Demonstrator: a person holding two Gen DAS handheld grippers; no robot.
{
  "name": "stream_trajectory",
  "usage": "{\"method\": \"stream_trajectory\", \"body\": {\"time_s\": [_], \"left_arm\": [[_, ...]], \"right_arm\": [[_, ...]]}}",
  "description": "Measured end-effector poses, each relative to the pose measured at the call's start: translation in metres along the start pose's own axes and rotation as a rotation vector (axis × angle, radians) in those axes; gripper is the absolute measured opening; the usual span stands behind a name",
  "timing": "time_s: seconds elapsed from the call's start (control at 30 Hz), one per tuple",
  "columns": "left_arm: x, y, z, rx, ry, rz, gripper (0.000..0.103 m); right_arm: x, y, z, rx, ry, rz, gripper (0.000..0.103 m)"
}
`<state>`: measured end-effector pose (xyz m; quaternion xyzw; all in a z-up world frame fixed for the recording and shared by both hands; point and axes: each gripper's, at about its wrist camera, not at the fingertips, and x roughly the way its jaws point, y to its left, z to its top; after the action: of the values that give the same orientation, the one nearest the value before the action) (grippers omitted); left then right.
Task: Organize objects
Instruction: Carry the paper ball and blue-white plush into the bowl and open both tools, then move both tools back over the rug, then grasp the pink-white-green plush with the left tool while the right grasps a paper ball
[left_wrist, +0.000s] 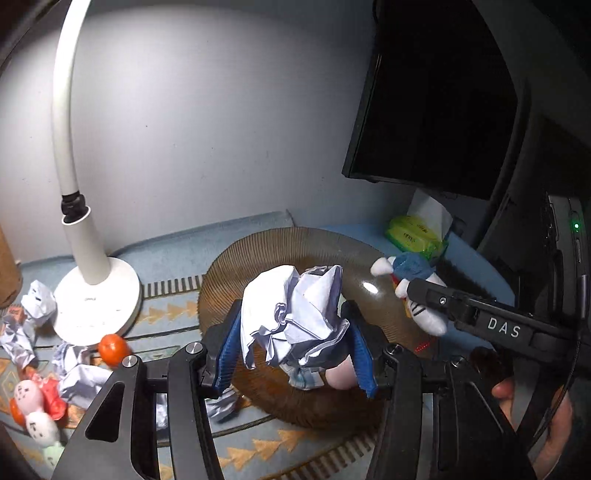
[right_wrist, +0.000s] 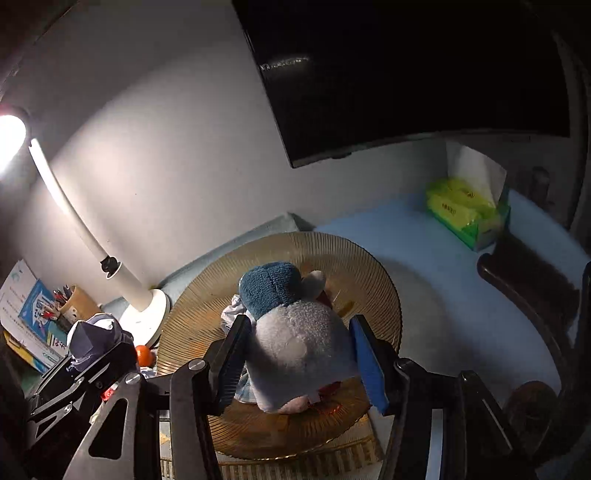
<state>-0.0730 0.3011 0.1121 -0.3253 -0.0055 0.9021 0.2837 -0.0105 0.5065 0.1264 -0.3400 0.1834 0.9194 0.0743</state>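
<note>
My left gripper (left_wrist: 295, 354) is shut on a crumpled white paper ball (left_wrist: 295, 317) and holds it over the ribbed amber glass plate (left_wrist: 236, 266). My right gripper (right_wrist: 299, 350) is shut on a blue and white plush toy (right_wrist: 295, 332) above the same plate (right_wrist: 373, 280). In the left wrist view the right gripper's arm comes in from the right with the plush toy (left_wrist: 413, 269) at its tip. More crumpled paper (left_wrist: 37, 302), an orange fruit (left_wrist: 112, 349) and small plush toys (left_wrist: 33, 402) lie at the left. In the right wrist view the left gripper's paper ball (right_wrist: 96, 339) shows at the left.
A white desk lamp (left_wrist: 99, 295) stands left of the plate on a blue patterned mat. A yellow-green tissue pack (right_wrist: 465, 210) sits at the back right under a dark monitor (right_wrist: 406, 74). A pencil cup (right_wrist: 74, 302) and books are at far left. A dark chair back (right_wrist: 532, 291) is at the right.
</note>
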Motion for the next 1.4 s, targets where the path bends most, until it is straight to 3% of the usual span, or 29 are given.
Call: {"method": "stream_trajectory", "body": {"time_s": [0.03,0.07,0.1,0.17,0.37,0.5,0.67,0.7,0.77,0.8,0.97,1.03,1.17,1.23,1.4], "left_arm": [[0.007,-0.003,0.000,0.003,0.013,-0.009,0.052],[0.014,-0.005,0.001,0.006,0.036,-0.003,0.068],[0.018,-0.006,0.000,0.009,0.062,0.020,0.075],[0.015,-0.006,-0.003,0.020,0.050,0.043,0.077],[-0.043,0.012,-0.018,0.031,-0.011,0.062,0.077],[-0.109,0.042,-0.031,-0.022,-0.081,0.110,0.077],[-0.190,0.097,-0.057,-0.100,-0.131,0.210,0.084],[-0.201,0.109,-0.064,-0.123,-0.134,0.225,0.085],[-0.218,0.134,-0.086,-0.178,-0.138,0.272,0.103],[-0.225,0.148,-0.099,-0.210,-0.148,0.293,0.102],[-0.206,0.210,-0.155,-0.335,-0.051,0.388,0.102],[-0.195,0.224,-0.171,-0.360,-0.024,0.382,0.102],[-0.176,0.230,-0.187,-0.379,0.015,0.349,0.102],[-0.171,0.228,-0.186,-0.365,0.050,0.338,0.102],[-0.170,0.227,-0.173,-0.382,0.028,0.253,0.102]], "right_arm": [[0.005,-0.002,-0.001,0.006,0.008,0.005,0.055],[0.010,-0.004,0.000,0.010,0.018,0.003,0.056],[0.014,-0.007,0.002,0.013,0.027,0.001,0.060],[0.014,-0.011,0.001,0.024,0.030,-0.003,0.066],[-0.008,-0.006,-0.013,0.023,0.021,0.054,0.066],[-0.039,0.034,-0.024,-0.056,-0.014,0.135,0.067],[-0.069,0.104,-0.049,-0.167,-0.050,0.297,0.069],[-0.069,0.117,-0.058,-0.181,-0.043,0.329,0.073],[-0.061,0.140,-0.084,-0.204,-0.029,0.365,0.095],[-0.055,0.149,-0.099,-0.215,-0.030,0.376,0.101],[-0.008,0.186,-0.168,-0.343,0.043,0.367,0.098],[0.006,0.191,-0.183,-0.358,0.086,0.377,0.088],[0.014,0.193,-0.191,-0.386,0.089,0.349,0.088],[0.015,0.195,-0.193,-0.398,0.106,0.362,0.088],[0.019,0.200,-0.194,-0.419,0.135,0.366,0.085]]}}
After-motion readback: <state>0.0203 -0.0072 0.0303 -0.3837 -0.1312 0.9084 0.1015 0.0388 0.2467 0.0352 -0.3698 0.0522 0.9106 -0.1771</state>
